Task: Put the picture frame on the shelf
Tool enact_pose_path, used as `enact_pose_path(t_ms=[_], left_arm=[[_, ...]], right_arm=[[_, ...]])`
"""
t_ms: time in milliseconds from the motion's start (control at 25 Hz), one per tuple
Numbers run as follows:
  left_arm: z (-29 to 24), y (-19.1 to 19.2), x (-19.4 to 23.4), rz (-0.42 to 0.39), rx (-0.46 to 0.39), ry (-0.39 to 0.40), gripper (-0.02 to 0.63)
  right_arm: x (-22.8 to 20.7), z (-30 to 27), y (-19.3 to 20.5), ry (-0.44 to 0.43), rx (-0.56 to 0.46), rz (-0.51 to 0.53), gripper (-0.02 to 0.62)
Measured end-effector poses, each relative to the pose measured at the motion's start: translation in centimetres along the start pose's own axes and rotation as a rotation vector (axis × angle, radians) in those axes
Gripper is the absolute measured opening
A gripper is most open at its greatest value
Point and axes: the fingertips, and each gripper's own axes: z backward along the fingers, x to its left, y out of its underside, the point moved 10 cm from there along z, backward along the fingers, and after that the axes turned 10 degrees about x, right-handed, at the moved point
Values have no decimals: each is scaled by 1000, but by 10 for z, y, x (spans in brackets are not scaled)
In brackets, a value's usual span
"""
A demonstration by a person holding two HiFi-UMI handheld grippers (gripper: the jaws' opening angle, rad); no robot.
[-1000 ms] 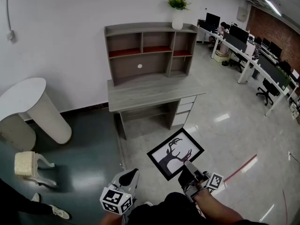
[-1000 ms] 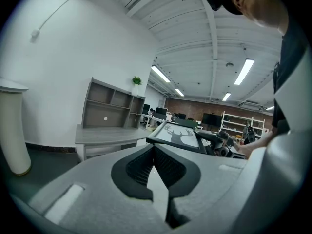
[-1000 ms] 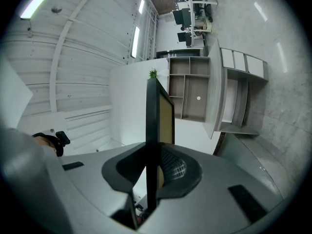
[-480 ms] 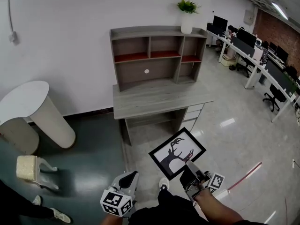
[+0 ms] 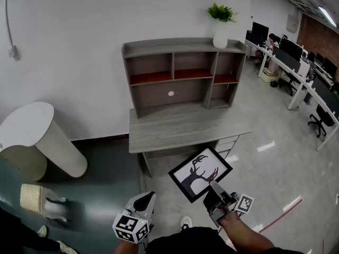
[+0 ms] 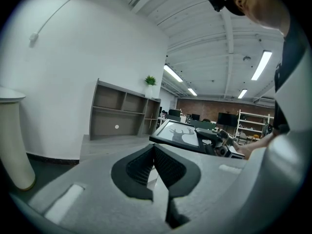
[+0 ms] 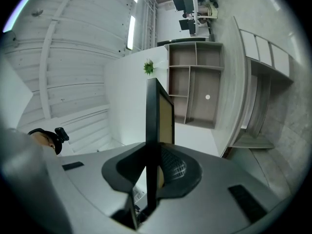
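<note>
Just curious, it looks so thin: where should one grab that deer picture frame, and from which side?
The picture frame is a thin flat panel, so pinch its near edge, fingers on front and back, coming edge-on from the person's side, as the right gripper does.

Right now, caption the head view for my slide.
Right gripper holds the deer picture frame short of the grey desk shelf; left gripper shut, empty.

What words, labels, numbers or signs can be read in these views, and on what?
No text can be read.
Picture frame: deer silhouette only, no words.
Marker cubes: black-and-white square patterns, no letters.
Office desks: any print there is too small to read.
</note>
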Motion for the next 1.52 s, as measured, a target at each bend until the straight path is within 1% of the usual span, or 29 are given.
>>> enact_pose_path(t_ms=[160, 280, 360, 440, 640, 840, 1160, 1520], left_arm=[[-43, -25, 6, 1, -7, -16, 9], [-67, -36, 6, -15, -3, -27, 9], [-80, -39, 5, -38, 13, -33, 9], [-89, -40, 6, -43, 31, -34, 9], [-107, -46, 27, -5, 40, -66, 9], [-126, -51, 51, 17, 33, -77, 9], [-170, -72, 108, 31, 19, -64, 9], [-220, -117, 203, 24, 9, -21, 9]], right_arm=[[-19, -17, -50, -20, 18, 4, 81], [-35, -26, -75, -30, 34, 6, 81], [-46, -31, -85, -33, 37, -9, 81], [-56, -34, -90, -34, 38, -27, 81], [-75, -48, -105, -22, 49, -51, 81], [-88, -71, -123, -13, 77, -22, 81], [-113, -127, -161, -2, 75, 18, 81], [-144, -213, -187, 36, 81, 43, 81]])
